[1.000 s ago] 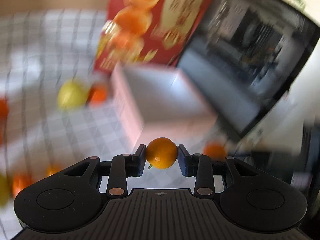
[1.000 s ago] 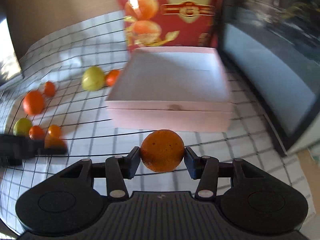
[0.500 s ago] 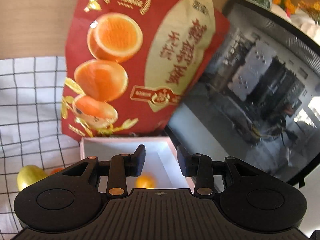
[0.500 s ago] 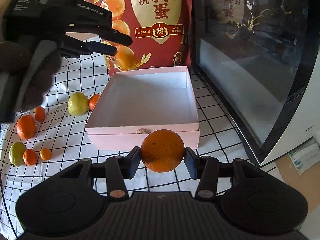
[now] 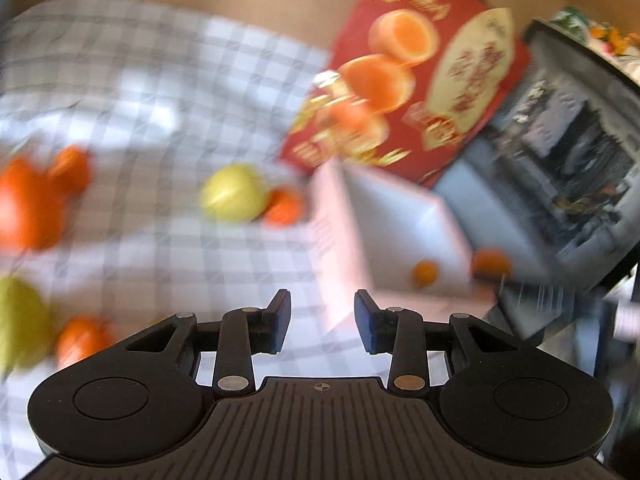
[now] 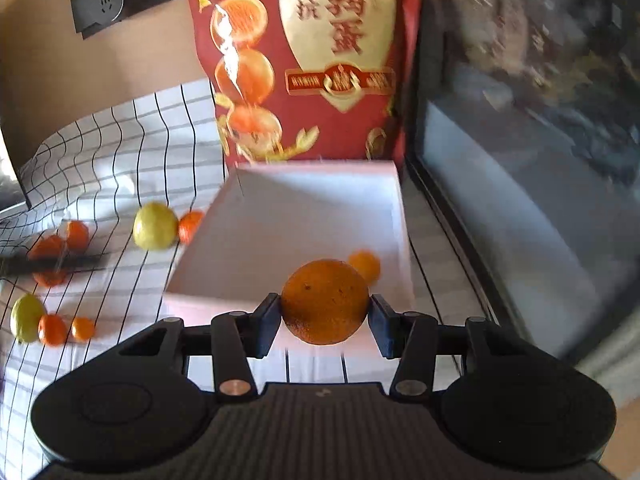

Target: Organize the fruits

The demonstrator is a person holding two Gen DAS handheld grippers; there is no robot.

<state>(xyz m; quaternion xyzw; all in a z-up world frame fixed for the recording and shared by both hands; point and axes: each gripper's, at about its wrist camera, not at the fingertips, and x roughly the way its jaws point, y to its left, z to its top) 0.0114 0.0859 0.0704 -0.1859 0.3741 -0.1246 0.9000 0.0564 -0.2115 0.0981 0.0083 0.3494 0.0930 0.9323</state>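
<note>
We have the large orange (image 6: 325, 302) clamped between the fingers of the right gripper (image 6: 325, 312), held just above the near wall of the pink box (image 6: 208, 304), where a small orange (image 6: 365, 266) already lies by the near right corner. To do this step well, we judge we should carry the fruit further over the white floor of the box, lower it close to the bottom and only then spread the fingers, so it settles instead of rolling onto the small one. The left gripper (image 5: 322, 320) holds nothing, its fingers drawn in to a narrow gap, and it sits over the checked cloth (image 5: 140, 92) on the desk, to the left of the box. Room is tight on the right, where the dark glass-fronted appliance (image 6: 520, 200) stands beside the box, and behind it the red bag (image 6: 312, 60) rises; the left side, with the loose yellow-green fruit (image 6: 155, 226) and other oranges, is open.
</note>
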